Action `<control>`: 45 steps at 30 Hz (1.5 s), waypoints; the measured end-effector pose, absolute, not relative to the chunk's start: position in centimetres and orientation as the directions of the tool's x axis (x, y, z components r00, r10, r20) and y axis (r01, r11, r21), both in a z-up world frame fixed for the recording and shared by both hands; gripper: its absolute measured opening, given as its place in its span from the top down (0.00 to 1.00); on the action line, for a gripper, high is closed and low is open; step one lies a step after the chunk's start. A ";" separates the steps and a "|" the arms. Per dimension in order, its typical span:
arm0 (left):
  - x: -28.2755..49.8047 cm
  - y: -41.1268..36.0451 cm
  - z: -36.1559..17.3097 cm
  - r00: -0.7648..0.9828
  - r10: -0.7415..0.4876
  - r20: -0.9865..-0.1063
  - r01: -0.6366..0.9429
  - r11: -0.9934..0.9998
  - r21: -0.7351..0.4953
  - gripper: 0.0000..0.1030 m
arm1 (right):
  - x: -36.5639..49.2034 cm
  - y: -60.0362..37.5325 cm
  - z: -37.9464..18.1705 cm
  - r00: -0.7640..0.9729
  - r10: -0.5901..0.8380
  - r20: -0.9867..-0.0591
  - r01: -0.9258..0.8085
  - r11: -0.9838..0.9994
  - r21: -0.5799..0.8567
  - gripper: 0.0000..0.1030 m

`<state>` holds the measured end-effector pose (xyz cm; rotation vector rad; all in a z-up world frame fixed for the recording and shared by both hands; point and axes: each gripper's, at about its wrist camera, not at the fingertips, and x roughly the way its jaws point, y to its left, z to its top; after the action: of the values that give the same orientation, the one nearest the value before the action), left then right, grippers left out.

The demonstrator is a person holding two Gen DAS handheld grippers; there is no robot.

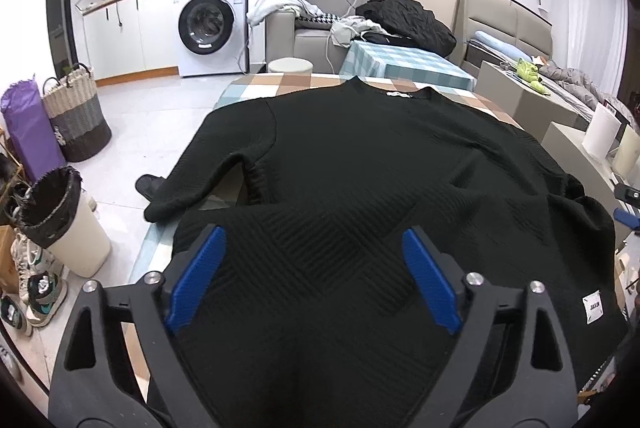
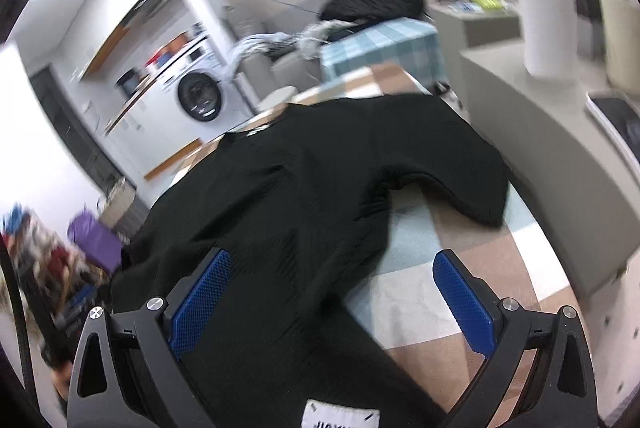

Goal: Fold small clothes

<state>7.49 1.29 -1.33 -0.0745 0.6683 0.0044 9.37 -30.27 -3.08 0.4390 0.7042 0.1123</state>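
A black ribbed sweater (image 1: 360, 164) lies spread on a table with a checked cloth (image 1: 256, 88), collar at the far end, left sleeve hanging off the left edge. Its near hem is bunched toward me, with a white label (image 1: 593, 306) at the right. My left gripper (image 1: 316, 260) is open, its blue pads on either side of the hem fold, not closed on it. In the right wrist view the sweater (image 2: 280, 196) shows blurred, its right sleeve (image 2: 460, 180) lying on the cloth (image 2: 460, 268). My right gripper (image 2: 332, 288) is open over the hem's right edge, near the label (image 2: 340, 416).
A bin with a black liner (image 1: 64, 220), a woven basket (image 1: 76, 116) and shoes stand on the floor at the left. A washing machine (image 1: 212, 24) is at the back. A sofa with clothes (image 1: 404, 20) lies behind the table. A low counter with a white roll (image 2: 548, 28) runs along the right.
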 end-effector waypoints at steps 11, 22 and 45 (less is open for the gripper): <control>13.0 2.5 -2.4 0.767 -0.040 -0.641 -0.028 0.995 -0.095 0.14 | 14.2 -37.5 -7.9 0.700 0.339 -0.629 0.276 0.684 0.676 0.14; 15.7 2.4 -3.6 0.761 -0.035 -0.648 -0.027 0.996 -0.085 0.14 | 17.8 -41.6 -8.7 0.731 0.273 -0.626 0.426 0.534 0.730 0.21; 17.2 3.0 -4.8 0.747 -0.012 -0.665 -0.053 0.996 -0.078 0.14 | 20.2 -43.9 -9.7 0.638 0.003 -0.770 0.478 0.783 0.399 0.70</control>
<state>17.19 2.97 -4.81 -0.0939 0.7279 0.0222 20.15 -43.93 -9.72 0.6287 0.8462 -0.2924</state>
